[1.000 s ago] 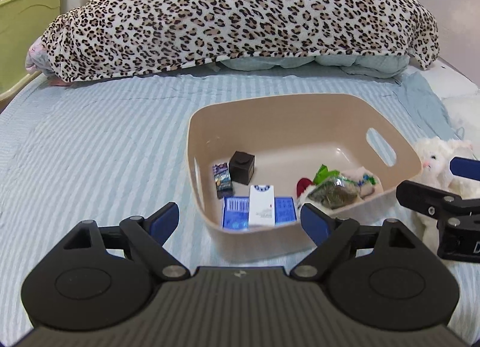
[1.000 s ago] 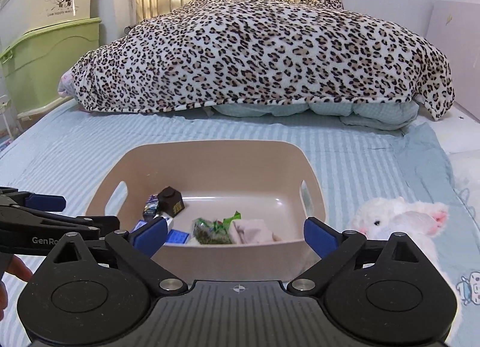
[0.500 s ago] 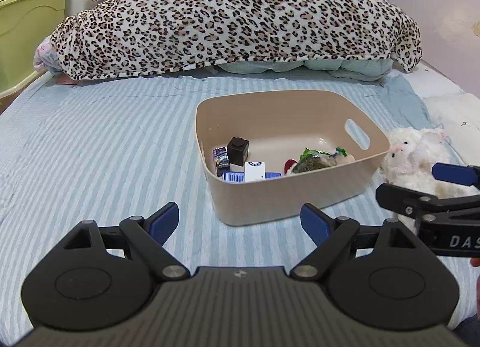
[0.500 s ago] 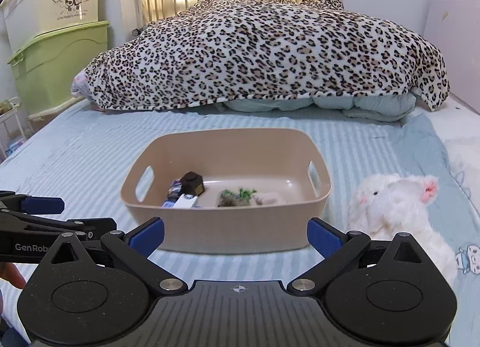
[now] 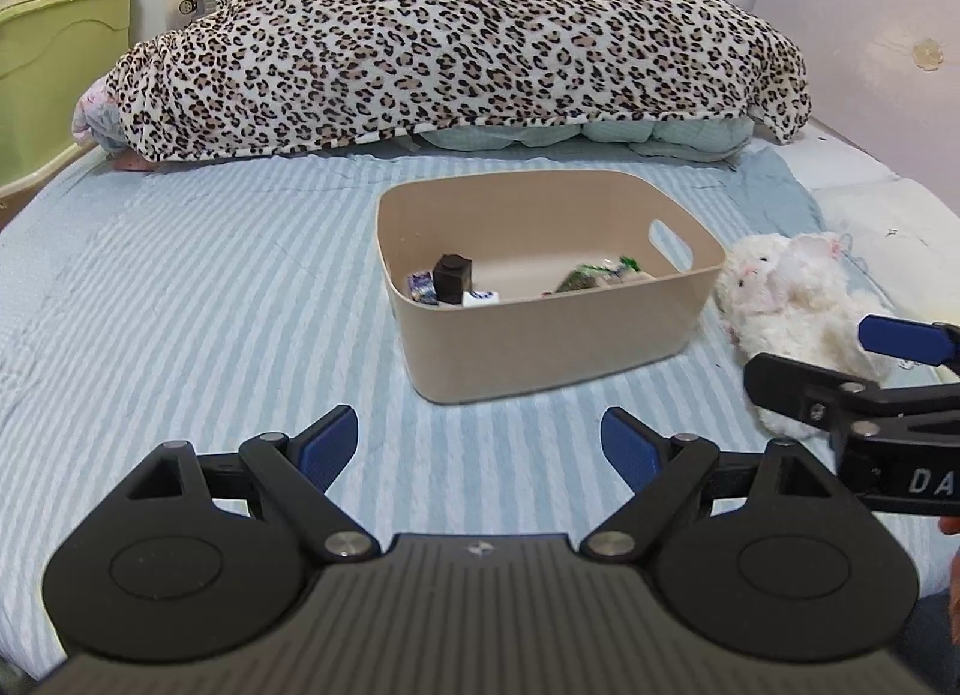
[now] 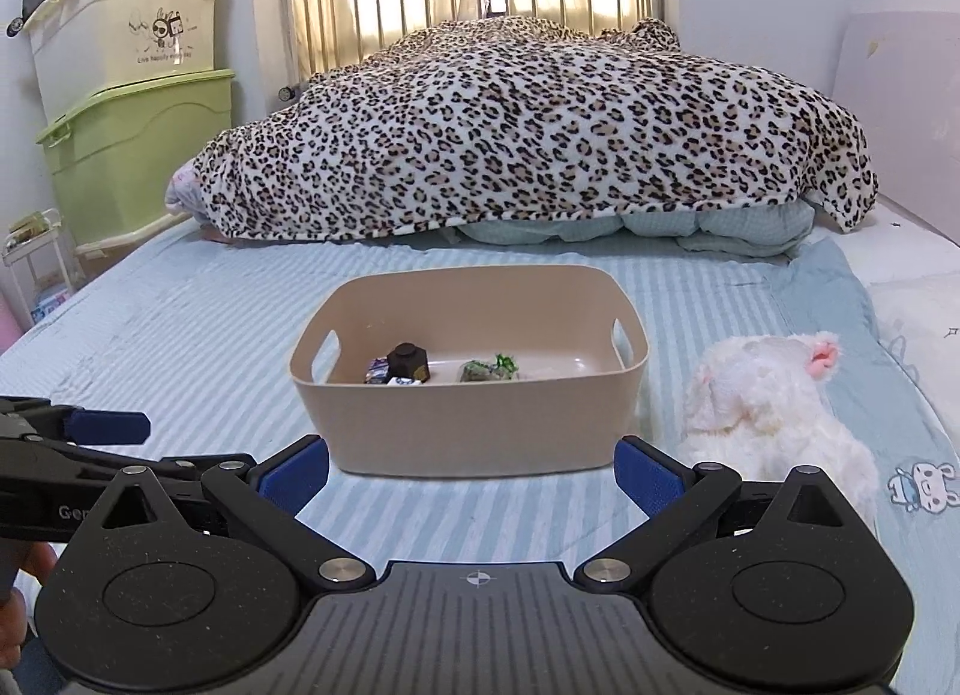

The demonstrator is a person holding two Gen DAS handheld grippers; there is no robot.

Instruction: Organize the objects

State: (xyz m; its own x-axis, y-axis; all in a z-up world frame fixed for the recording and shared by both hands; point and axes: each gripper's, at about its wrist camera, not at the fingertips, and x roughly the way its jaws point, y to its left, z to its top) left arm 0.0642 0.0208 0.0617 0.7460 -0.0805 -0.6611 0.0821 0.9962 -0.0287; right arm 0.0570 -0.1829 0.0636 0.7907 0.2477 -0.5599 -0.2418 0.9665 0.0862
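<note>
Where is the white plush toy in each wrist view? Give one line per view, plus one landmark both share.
Left wrist: the white plush toy lies right of centre on the striped sheet, beside the beige bin's right end.
Right wrist: the white plush toy lies lower right, again just right of the bin.
Shared landmark: the beige bin.

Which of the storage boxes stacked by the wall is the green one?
The lower box; the cream box with the cartoon print sits on top of it.
</note>
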